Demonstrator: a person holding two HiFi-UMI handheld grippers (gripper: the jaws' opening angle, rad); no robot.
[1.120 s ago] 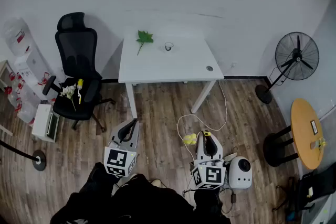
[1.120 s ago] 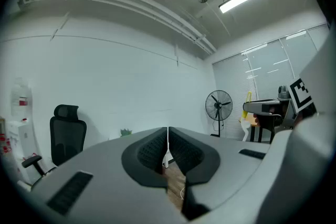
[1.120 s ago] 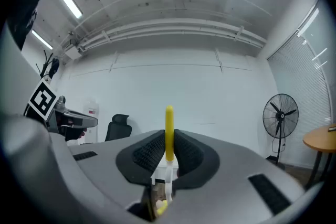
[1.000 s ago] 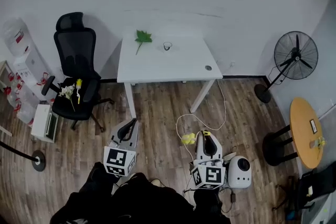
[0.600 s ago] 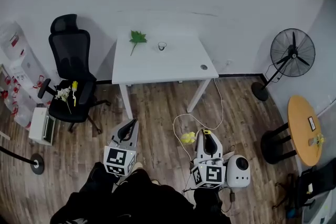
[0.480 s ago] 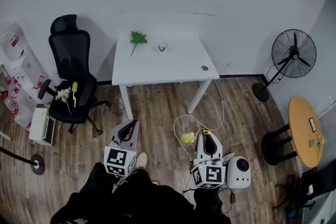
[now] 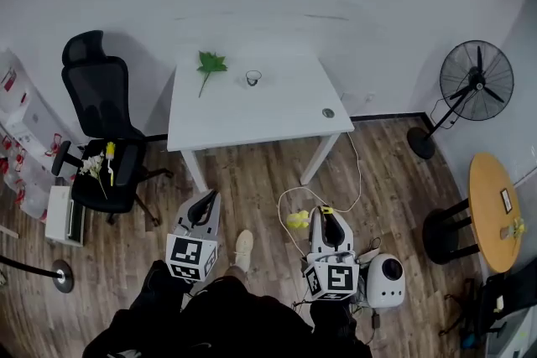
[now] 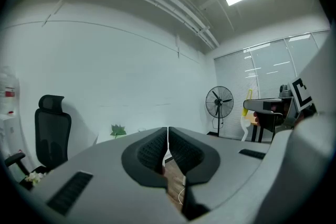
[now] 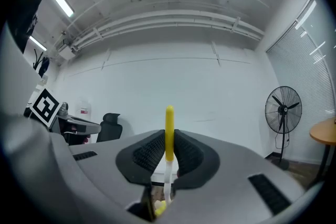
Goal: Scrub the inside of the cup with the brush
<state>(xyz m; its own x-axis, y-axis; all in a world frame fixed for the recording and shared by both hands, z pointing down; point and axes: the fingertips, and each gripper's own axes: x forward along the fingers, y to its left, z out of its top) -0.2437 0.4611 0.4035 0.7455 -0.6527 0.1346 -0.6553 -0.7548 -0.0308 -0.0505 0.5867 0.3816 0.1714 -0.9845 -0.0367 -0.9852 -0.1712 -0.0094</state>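
A small clear cup (image 7: 252, 79) stands at the back of the white table (image 7: 252, 117), far ahead of both grippers, beside a green leaf (image 7: 208, 64). My right gripper (image 7: 327, 218) is shut on the brush, whose yellow handle (image 9: 169, 131) sticks up between the jaws. The brush's yellow head (image 7: 297, 220) hangs to the left of the jaws, over the wooden floor. My left gripper (image 7: 206, 201) is held low over the floor with its jaws shut and nothing between them; it (image 8: 167, 144) points toward the table and the leaf (image 8: 117, 130).
A black office chair (image 7: 96, 109) with flowers on its seat (image 7: 94, 165) stands left of the table. A floor fan (image 7: 477, 80) and a round orange table (image 7: 497, 210) are at the right. A white cable (image 7: 289, 197) and a white round device (image 7: 386, 281) lie on the floor. A shoe (image 7: 243, 247) shows between the grippers.
The person has stepped toward the table: a shoe has come into view and the table, chair and fan have shifted in the head view. Both grippers keep their grip and place.
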